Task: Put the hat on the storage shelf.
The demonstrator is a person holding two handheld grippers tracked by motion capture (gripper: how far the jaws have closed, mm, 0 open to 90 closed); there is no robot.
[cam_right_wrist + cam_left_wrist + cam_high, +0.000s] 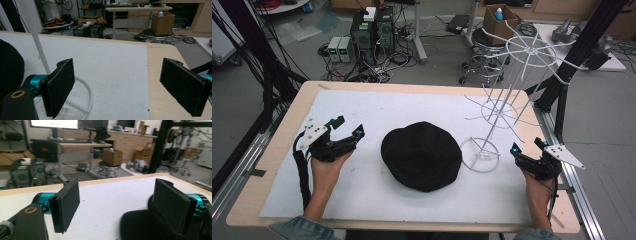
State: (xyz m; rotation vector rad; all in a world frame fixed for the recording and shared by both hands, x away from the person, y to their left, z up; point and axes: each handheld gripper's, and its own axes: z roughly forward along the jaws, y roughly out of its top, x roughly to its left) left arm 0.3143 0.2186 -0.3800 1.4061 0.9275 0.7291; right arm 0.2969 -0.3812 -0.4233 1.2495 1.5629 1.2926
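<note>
- Progress looks nil: judging by the layout, the work is to hang the black hat (422, 156) on the white wire rack (507, 107), and the hat lies flat on the white mat (362, 195), just left of the rack's ring base.
- Left gripper (346, 129) hovers left of the hat, jaws spread and holding nothing.
- Right gripper (527, 146) sits right of the rack's base, jaws likewise spread wide.
- Remaining, as I judge it: grasp, lift, hook on.
- Count: one hat, one rack, two grippers.
</note>
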